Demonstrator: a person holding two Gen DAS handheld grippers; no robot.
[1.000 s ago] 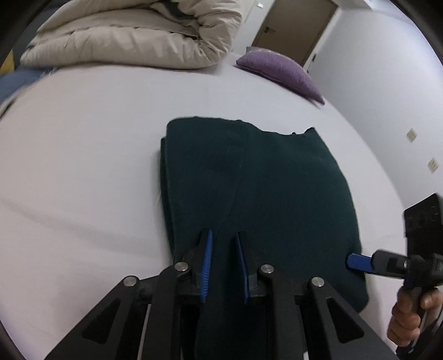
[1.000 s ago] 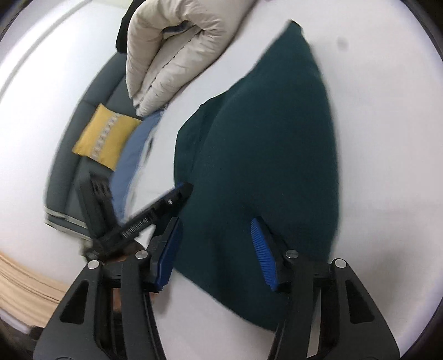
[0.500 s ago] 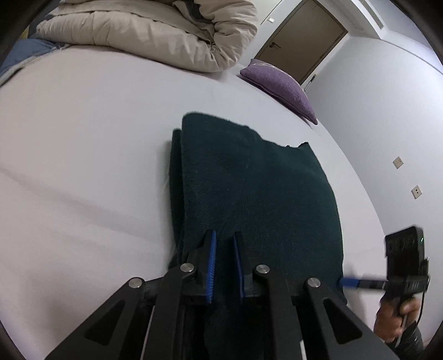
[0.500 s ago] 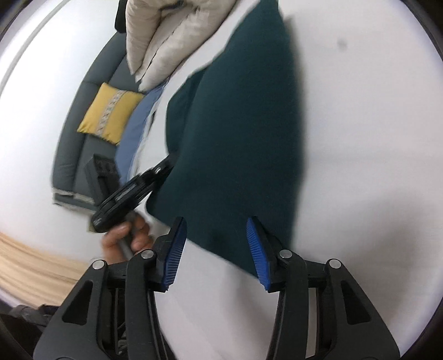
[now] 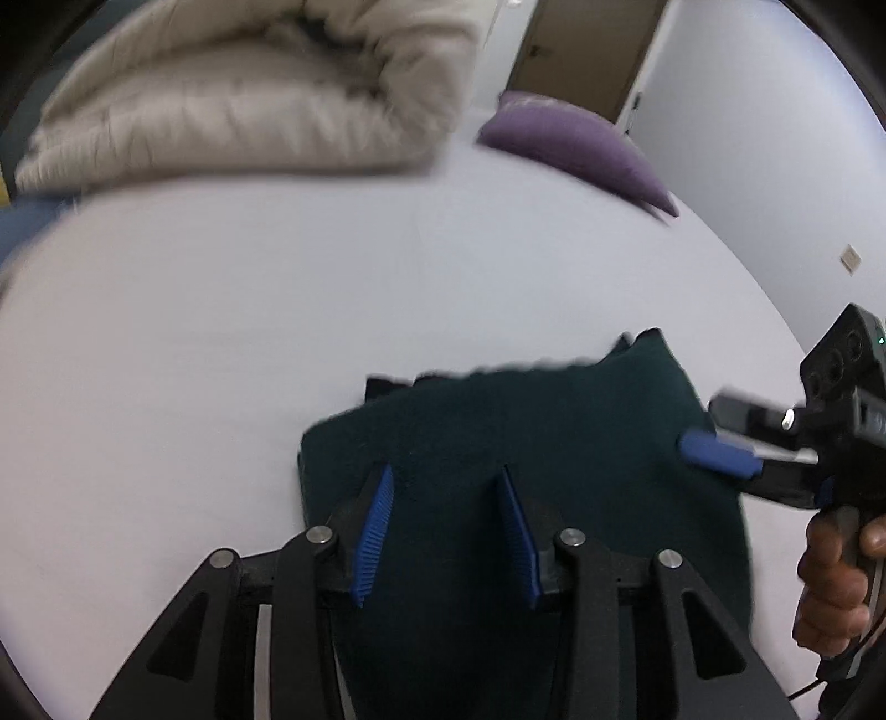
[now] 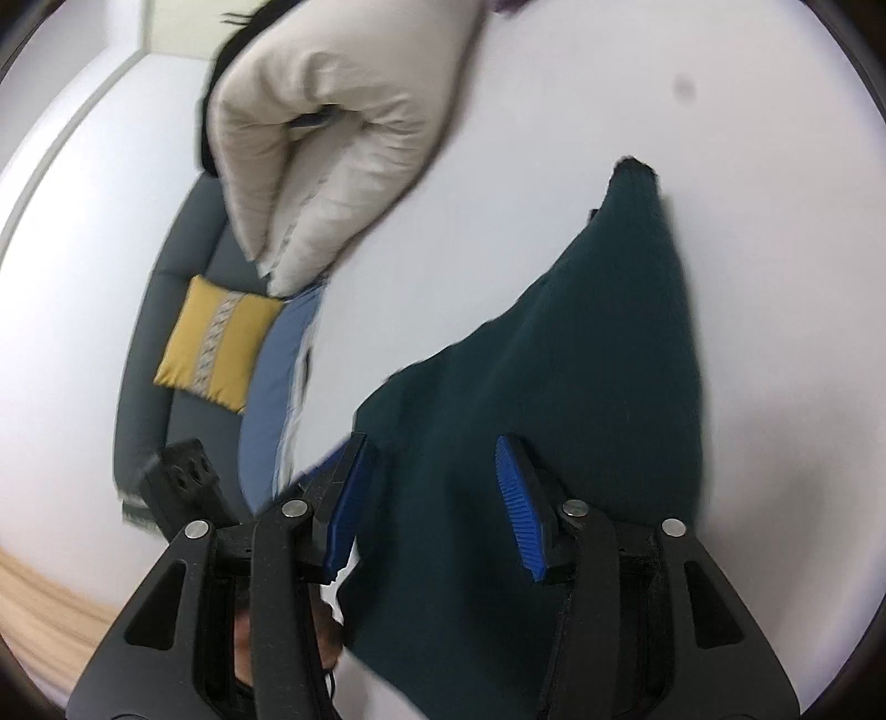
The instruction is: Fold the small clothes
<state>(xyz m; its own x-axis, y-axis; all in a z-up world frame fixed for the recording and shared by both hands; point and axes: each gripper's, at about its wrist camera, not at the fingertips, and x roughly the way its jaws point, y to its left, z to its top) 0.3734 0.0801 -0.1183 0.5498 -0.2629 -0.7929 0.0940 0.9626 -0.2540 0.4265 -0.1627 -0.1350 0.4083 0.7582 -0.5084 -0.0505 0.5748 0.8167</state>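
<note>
- Bedroom scene: pale lavender-white bed sheet [image 5: 232, 343] fills most of both views, smooth, few creases.
- Far end of the bed: rolled beige duvet [image 5: 260, 94], blurred; a purple pillow [image 5: 576, 144] lies beside it near a brown door [image 5: 587, 50] and a light grey wall [image 5: 775, 138] with small wall plates.
- Right wrist view: grey sofa [image 6: 166, 332] past the bed edge with a yellow cushion [image 6: 219, 335] on it; a blue fabric strip [image 6: 277, 387] runs along the bed side; wood floor at lower left.
- Dark green garment [image 5: 526, 471] lies folded on the sheet, close under both cameras, edges motion-blurred.
- Left gripper [image 5: 446, 531]: fingers spread apart above the garment, nothing clamped between the blue pads.
- Right gripper [image 6: 437, 498]: fingers likewise parted over the garment, holding nothing; seen from the left wrist view at the garment's right edge, with a hand [image 5: 836, 581] on its handle.
- A small dark spot [image 6: 684, 86] sits on the sheet beyond the garment.
</note>
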